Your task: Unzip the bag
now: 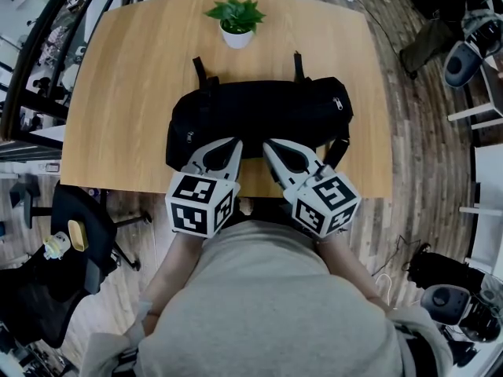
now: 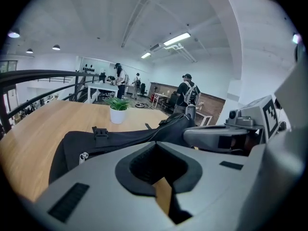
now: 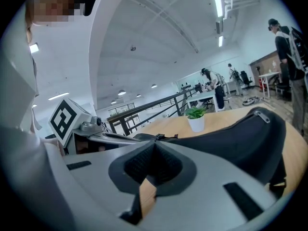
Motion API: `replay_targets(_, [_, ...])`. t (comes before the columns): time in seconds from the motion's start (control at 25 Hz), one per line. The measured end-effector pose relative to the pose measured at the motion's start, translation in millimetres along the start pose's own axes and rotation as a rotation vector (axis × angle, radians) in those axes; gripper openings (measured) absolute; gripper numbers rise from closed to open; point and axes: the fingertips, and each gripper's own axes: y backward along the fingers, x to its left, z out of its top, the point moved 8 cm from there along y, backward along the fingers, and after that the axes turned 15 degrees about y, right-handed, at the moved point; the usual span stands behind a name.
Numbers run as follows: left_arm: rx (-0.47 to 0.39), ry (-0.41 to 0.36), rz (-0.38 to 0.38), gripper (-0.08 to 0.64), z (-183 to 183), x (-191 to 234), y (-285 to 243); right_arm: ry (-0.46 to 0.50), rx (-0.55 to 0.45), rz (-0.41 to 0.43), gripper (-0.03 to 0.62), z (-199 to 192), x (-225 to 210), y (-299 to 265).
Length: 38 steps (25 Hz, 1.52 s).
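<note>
bag: black bag (image 1: 259, 116) on the table (image 1: 118, 85), close to its near edge.
axis: long axis runs left to right, parallel to that near edge. Two straps (image 1: 199, 71) stick out toward the far side. A zip pull (image 1: 338, 102) shows at the right end.
left gripper (image 1: 237, 143): jaws together, nothing between them. Tip is at the bag's near side, about mid-length; contact cannot be told.
right gripper (image 1: 267, 144): jaws likewise closed and empty, tip just beside the left one.
pose: both point away from the person, tilted slightly down and converging in a V.
room: bare table left and right of the bag. A plant (image 1: 236, 18) stands beyond it, apart, near the far edge.
</note>
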Motion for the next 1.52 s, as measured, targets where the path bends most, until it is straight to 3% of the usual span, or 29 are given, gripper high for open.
replay_targets(0.44, [0.012, -0.026, -0.017, 0.018, -5, -3, 1, -0.01, 0.007, -0.004, 0.006, -2, 0, 1])
replay_targets(1.52, [0.028, -0.006, -0.025, 0.018, -12, 1, 5, -0.034, 0.008, 0.009, 0.006, -9, 4, 0])
